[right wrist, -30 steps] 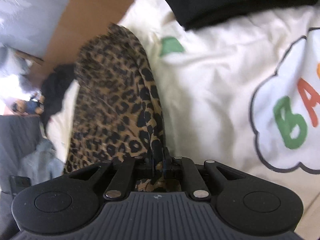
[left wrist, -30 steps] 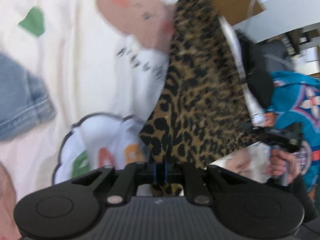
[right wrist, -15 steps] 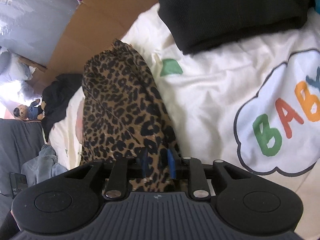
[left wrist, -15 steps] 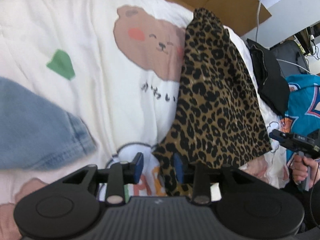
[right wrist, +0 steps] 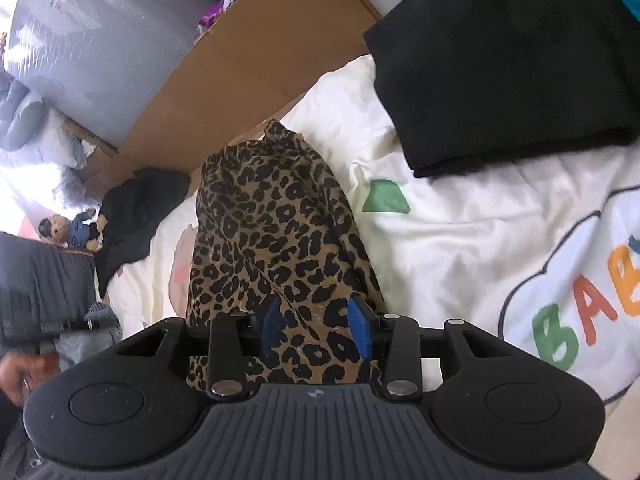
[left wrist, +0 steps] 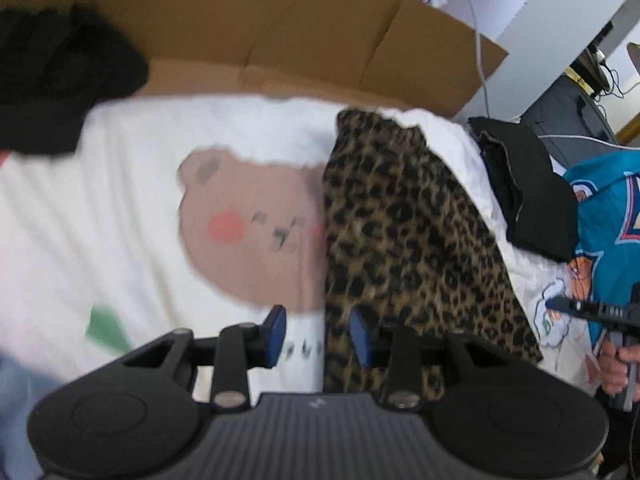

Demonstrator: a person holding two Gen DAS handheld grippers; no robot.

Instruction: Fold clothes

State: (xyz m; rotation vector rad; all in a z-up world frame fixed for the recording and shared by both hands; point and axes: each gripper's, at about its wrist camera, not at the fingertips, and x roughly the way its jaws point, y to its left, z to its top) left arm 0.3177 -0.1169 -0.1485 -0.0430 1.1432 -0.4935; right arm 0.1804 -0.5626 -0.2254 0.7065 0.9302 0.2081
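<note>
A leopard-print garment is seen laid in a long, narrow fold on a cream cartoon-printed bedspread, its far end reaching toward the cardboard at the bed's edge. The left gripper is held above the garment's near left edge, its blue pads parted and opening, with nothing pinched between them. The right gripper is likewise opening over the near end of the same piece; leopard cloth is seen behind the gap, but the pads are not pressed on it.

One lengthwise fold appears to have been completed and the cloth let go. A crosswise fold to shorten the strip is judged to be still outstanding. A neatly folded black garment lies to the right on the bedspread, while a crumpled black item, a teal printed top and some denim seem still to be dealt with, so much of the job is judged to remain.
</note>
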